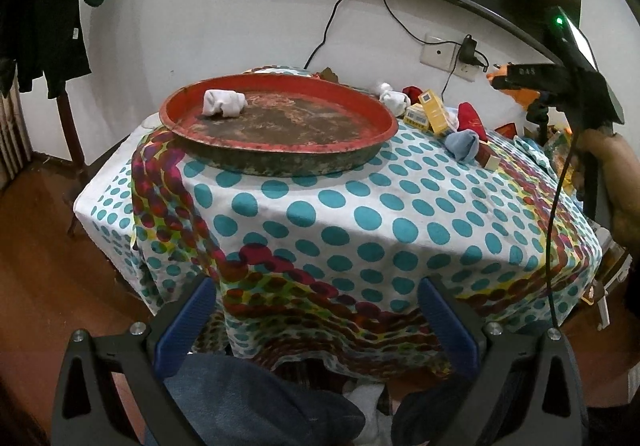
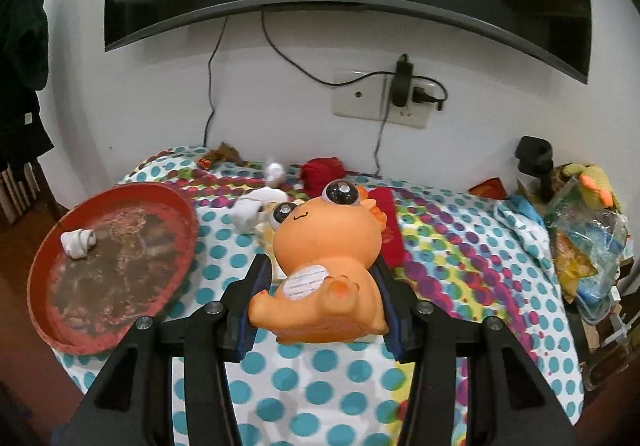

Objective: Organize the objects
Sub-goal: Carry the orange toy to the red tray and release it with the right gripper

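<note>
Looking along the left gripper (image 1: pixel 316 330), its jaws are seen wide apart with nothing between them, held low before the bench (image 1: pixel 360 230) edge. On the dotted cloth a red tray (image 1: pixel 276 126) is set at the far left, with one rolled white sock (image 1: pixel 222 103) inside near its back rim. To the right of the tray, small boxes (image 1: pixel 428 114) and more socks (image 1: pixel 464 144) are left loose. The right gripper is glimpsed at the frame's right edge.

From the right wrist, an orange toy (image 2: pixel 324 266) is seen clamped between the jaws of the right gripper (image 2: pixel 320 298), lying tilted with its head forward, above the cloth. The tray (image 2: pixel 116 262) lies to the left, well apart.

The toy is probably meant for the tray. It should be carried across clear of the rim, lowered over bare tray floor beside the sock, and only released once it is resting.
</note>
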Demonstrator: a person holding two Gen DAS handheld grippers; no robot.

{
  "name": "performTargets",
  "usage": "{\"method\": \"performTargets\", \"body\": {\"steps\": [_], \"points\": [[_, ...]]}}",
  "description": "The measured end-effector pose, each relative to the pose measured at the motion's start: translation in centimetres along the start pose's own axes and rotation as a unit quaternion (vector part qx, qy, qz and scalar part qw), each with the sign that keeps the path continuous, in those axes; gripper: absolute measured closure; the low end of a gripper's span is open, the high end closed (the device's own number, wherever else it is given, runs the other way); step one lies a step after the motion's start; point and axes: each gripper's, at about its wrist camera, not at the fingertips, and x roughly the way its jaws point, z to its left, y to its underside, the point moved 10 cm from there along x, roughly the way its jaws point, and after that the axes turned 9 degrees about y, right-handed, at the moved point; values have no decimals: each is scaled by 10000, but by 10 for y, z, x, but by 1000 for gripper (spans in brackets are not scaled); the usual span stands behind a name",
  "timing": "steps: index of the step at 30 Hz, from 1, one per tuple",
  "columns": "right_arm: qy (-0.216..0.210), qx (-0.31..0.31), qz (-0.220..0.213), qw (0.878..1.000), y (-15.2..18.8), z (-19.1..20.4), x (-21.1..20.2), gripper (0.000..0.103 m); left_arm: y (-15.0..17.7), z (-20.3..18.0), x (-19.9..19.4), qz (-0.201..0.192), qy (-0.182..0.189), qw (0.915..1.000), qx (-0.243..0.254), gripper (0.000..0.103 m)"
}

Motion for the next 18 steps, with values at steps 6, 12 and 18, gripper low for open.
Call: {"method": "performTargets", "body": {"steps": [6,12,18], "points": [[-35,-138,-4,9999,-3,28,0,56,3,0,3,63,-24,10000,34,0],[-83,-359,-84,9993,-8,54,-8,56,7,-3,5,95,-36,9999,106,0],[-145,-429,-102,9989,-10,71,-13,55,10,-4,8,131,-50,9998,117,0]]}}
